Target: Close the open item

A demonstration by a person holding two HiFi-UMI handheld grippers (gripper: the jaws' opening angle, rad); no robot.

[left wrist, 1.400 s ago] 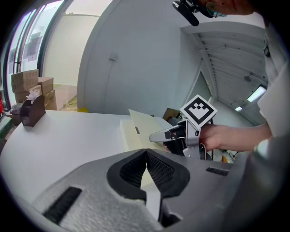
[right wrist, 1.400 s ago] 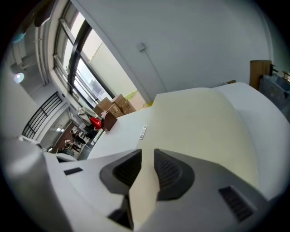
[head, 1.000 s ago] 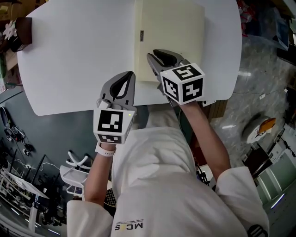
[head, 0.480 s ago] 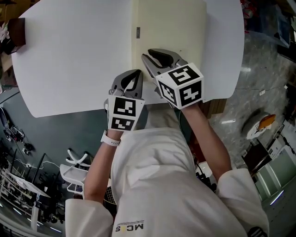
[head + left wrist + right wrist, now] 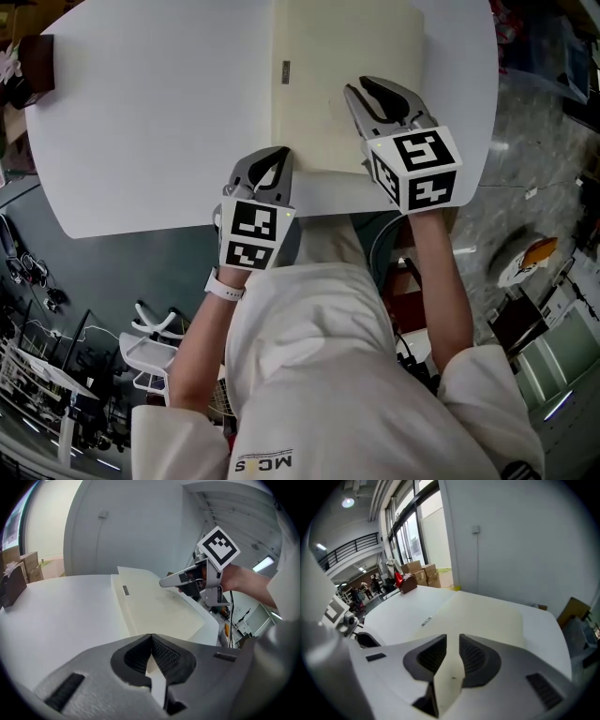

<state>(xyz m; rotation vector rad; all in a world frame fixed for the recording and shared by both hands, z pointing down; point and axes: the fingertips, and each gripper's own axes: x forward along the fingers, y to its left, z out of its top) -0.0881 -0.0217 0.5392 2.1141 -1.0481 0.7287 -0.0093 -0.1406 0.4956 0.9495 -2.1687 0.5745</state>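
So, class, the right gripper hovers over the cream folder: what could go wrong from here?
The cream folder lies flat, so the right gripper, jaws opening with nothing between them, may scrape rather than catch an edge. The left gripper, jaws shut, isn't pinning it, so it could slide across the white table.

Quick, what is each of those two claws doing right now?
Left gripper: closed, empty.
Right gripper: jaws opening, nothing gripped; the flat cream folder shows below the gap.
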